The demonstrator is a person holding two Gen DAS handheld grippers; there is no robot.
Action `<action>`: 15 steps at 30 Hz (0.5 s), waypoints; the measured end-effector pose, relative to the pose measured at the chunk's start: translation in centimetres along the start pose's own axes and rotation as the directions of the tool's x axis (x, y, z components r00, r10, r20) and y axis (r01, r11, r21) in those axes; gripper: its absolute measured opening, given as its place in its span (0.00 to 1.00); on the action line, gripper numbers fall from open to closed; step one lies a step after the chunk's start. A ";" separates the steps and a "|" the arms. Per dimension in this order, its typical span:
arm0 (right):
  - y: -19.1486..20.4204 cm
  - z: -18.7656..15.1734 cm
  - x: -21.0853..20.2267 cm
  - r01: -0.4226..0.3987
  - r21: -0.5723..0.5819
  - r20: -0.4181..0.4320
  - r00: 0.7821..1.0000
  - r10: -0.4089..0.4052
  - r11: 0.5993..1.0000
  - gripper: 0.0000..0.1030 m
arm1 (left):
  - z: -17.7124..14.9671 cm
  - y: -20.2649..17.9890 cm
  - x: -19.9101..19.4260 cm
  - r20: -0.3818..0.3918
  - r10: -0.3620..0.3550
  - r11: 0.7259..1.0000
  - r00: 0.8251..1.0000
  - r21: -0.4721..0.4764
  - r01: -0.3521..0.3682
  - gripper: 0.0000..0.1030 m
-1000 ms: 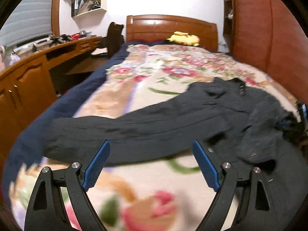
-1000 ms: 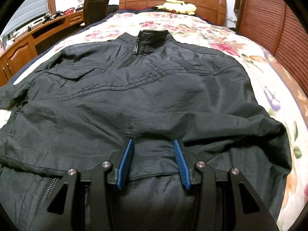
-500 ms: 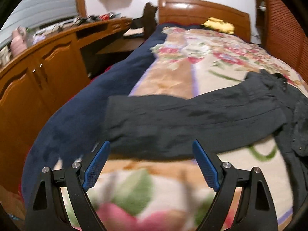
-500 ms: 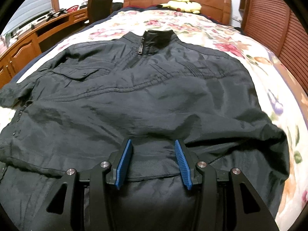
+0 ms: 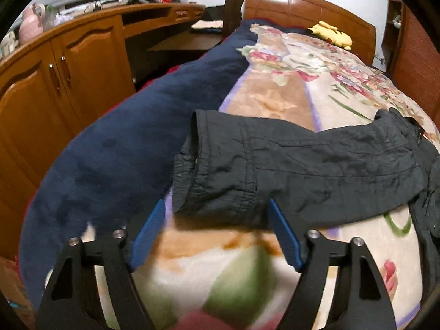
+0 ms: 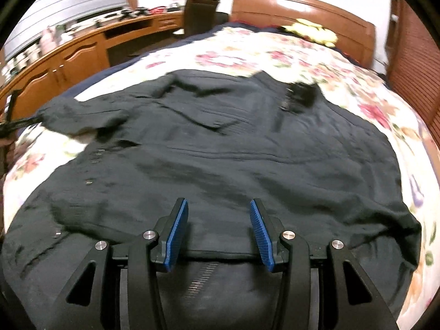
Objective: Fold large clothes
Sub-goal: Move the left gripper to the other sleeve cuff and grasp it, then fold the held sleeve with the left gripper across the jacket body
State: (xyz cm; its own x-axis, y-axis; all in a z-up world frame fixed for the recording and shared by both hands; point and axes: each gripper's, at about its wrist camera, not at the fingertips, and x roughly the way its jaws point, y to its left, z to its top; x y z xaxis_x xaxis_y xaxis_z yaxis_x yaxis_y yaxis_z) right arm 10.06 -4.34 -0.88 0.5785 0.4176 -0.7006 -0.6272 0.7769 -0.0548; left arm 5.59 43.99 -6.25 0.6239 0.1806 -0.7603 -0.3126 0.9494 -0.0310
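A dark jacket lies front up on the flowered bedspread, collar toward the headboard. One sleeve stretches out to the left, and its cuff rests on the navy border. My left gripper is just in front of the cuff with its jaws closing. The cuff's near edge lies between the tips, and the pads do not press on it. My right gripper sits at the jacket's bottom hem, which spans from pad to pad, gathered and held.
A navy blanket edge hangs off the bed's left side beside wooden cabinets and a desk. A yellow plush toy lies by the headboard. A dark chair stands at the desk. A slatted wooden wardrobe lines the right.
My left gripper has travelled left along the sleeve to its cuff, come lower, and narrowed its jaws. My right gripper has shifted and rolled with the hem still between its pads.
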 end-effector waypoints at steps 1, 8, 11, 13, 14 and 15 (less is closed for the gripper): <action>0.5 -0.1 -0.1 -0.011 -0.006 0.002 1.000 0.011 1.000 0.47 | 0.0 0.0 0.3 -0.008 0.001 1.000 1.000 -0.002 -0.001 0.74; 1.6 -1.7 -1.4 -0.014 -0.033 0.040 0.999 0.015 0.999 0.47 | 0.6 -0.8 0.1 -0.012 -0.037 0.999 0.999 0.002 0.037 0.28; 1.1 -2.5 -2.4 0.002 -0.025 0.040 0.999 -0.001 1.000 0.47 | 1.0 -2.0 -1.3 0.004 -0.042 0.999 0.999 0.021 0.042 0.19; 0.8 -3.1 -3.4 0.016 -0.015 0.044 0.999 -0.015 1.000 0.47 | 1.1 -3.1 -3.0 0.038 -0.046 0.998 0.998 0.038 0.044 0.15; 0.6 -3.2 -3.9 0.024 -0.011 0.047 0.999 -0.024 1.000 0.47 | 1.2 -3.7 -3.9 0.054 -0.055 0.998 0.997 0.045 0.053 0.11; 0.5 -3.5 -4.4 0.032 -0.006 0.051 0.998 -0.032 0.999 0.47 | 1.2 -4.5 -4.9 0.070 -0.065 0.997 0.995 0.055 0.061 0.11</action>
State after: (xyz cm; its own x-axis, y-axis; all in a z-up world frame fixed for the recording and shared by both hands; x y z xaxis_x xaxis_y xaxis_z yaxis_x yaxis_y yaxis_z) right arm 5.43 -7.45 -0.34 0.6240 0.4163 -0.6613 -0.6116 0.7869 -0.0817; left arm 4.79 39.12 -1.58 0.6916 0.1362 -0.7093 -0.2340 0.9713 -0.0416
